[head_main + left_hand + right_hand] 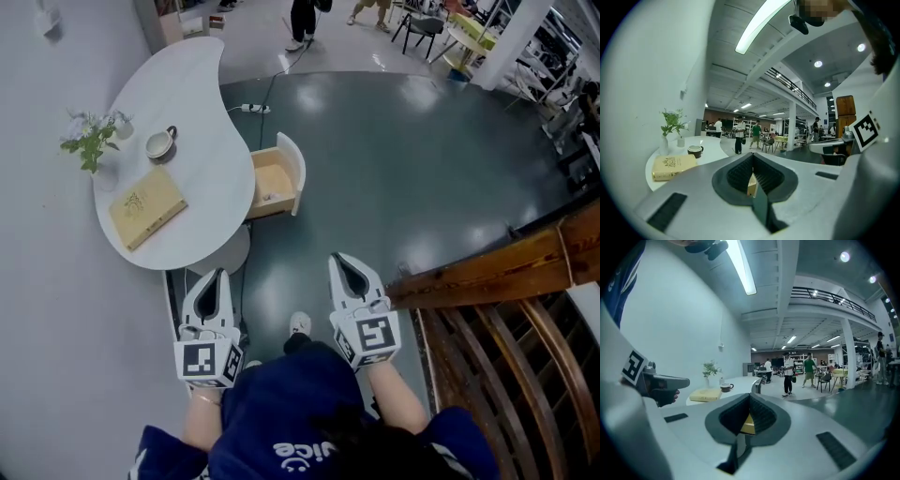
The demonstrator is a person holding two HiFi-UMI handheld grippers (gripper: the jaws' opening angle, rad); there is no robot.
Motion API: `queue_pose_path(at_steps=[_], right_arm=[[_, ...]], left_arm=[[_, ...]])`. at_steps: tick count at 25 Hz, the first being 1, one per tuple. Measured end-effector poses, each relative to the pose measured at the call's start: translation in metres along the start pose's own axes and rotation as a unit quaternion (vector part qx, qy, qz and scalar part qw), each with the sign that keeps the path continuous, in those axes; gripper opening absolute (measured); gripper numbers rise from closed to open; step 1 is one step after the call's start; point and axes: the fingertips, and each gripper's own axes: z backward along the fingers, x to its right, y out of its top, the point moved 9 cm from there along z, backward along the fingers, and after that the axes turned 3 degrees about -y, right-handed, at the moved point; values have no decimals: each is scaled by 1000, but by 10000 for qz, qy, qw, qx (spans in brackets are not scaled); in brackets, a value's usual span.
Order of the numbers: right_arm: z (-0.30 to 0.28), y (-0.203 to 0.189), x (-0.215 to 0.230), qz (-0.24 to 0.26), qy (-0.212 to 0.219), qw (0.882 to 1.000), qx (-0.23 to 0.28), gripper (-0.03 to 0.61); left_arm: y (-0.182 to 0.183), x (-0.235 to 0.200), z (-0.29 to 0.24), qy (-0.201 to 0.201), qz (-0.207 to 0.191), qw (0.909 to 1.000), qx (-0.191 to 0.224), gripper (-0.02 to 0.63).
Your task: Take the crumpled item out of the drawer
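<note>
1. I am holding both tongs low in front of me, side by side and well apart from the table point(202, 112); both are pointing toward it.
2. The left tongs point(221, 274) are closed. In the left gripper view the two tips are meeting at the front with nothing clamped between them.
3. The right tongs point(339, 259) are closed too. In the right gripper view the tips are pressing together and are empty.
4. The drawer point(293, 167) is standing pulled out from the table's right edge, with its wooden inside showing and its white front facing the dark floor point(422, 178).
5. A small pale thing point(269, 197) is lying inside the drawer near the end closest to me. From the head view it is too small for me to tell whether it is the crumpled item.
6. Neither pair of tongs is touching the drawer; a stretch of floor is lying between them and it.
7. On the tabletop a yellow book point(146, 206) is lying flat at the near end. A cup point(160, 143) is sitting on a saucer just beyond the book, and a small plant point(91, 141) is standing beside the cup, near the wall.
8. A white power strip point(253, 109) is lying on the floor beyond the drawer.
9. A wooden railing point(487, 272) is running along my right side.
10. In both gripper views several people are standing far off across the hall.
</note>
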Motion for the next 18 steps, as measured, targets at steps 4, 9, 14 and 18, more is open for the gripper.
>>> queue_pose_path(at_steps=[4,9,14,18], right_arm=[[-22,4,29,-99,130,9999,19,6],[-44,7,56,-121,236,9996,7,6],[-59,13,73,-132,210,9997,6,6],[-72,12,82,-206,270,9994,-82,8]], left_arm=[[4,11,-32,46,82,10000,32,5],[8,22,-64,41,37,10000,25,5],[10,26,-87,-86,24,9999,-53,5],[10,25,-106,-143,-91,9998,-123,5]])
